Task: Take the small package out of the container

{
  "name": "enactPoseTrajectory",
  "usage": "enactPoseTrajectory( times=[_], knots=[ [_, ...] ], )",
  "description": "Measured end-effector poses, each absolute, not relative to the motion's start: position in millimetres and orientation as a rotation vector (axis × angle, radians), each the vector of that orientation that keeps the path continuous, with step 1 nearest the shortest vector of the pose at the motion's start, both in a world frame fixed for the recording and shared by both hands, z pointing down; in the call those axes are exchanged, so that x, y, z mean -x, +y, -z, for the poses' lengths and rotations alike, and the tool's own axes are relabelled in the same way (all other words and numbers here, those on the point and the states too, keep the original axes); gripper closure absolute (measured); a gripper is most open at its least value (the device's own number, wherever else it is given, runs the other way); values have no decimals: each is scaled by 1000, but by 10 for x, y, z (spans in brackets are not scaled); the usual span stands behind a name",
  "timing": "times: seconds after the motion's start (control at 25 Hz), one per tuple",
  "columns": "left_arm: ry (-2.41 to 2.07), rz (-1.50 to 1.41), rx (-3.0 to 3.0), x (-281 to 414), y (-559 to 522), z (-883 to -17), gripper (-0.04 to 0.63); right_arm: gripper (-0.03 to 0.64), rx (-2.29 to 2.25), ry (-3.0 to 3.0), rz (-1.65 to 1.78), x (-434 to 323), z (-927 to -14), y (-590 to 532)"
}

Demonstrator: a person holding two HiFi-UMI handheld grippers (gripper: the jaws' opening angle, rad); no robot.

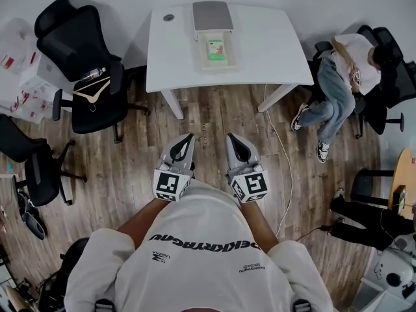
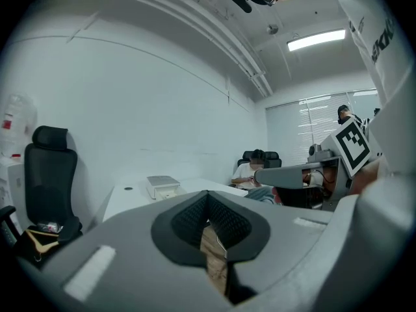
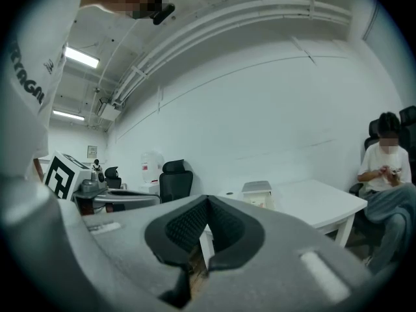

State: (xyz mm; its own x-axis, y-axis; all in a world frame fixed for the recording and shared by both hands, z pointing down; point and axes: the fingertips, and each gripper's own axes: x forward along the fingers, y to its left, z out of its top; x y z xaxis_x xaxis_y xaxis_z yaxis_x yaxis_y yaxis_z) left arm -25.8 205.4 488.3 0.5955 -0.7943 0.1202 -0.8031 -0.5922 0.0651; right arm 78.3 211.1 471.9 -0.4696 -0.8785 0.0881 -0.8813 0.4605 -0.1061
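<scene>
Right, head view: left gripper (image 1: 187,137) and right gripper (image 1: 232,137) both pinched closed, empty, side by side. Container (image 1: 214,60) sits on the table (image 1: 273,44) dead ahead, well apart, about even for either hand. Small package (image 1: 216,47) lies inside, long axis running away from the tools.
Left gripper view: jaws together, container (image 2: 162,187) ahead, slightly left.
Right gripper view: jaws together, container (image 3: 257,191) ahead, slightly right.
</scene>
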Motion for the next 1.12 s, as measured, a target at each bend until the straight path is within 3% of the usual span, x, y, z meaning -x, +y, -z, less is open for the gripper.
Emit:
enactPoseTrajectory(
  times=[1.12],
  knots=[
    [-1216, -139, -2740, 740, -227, -4792, 594, 618, -1726, -2520, -287, -341, -4651, -13]
  ],
)
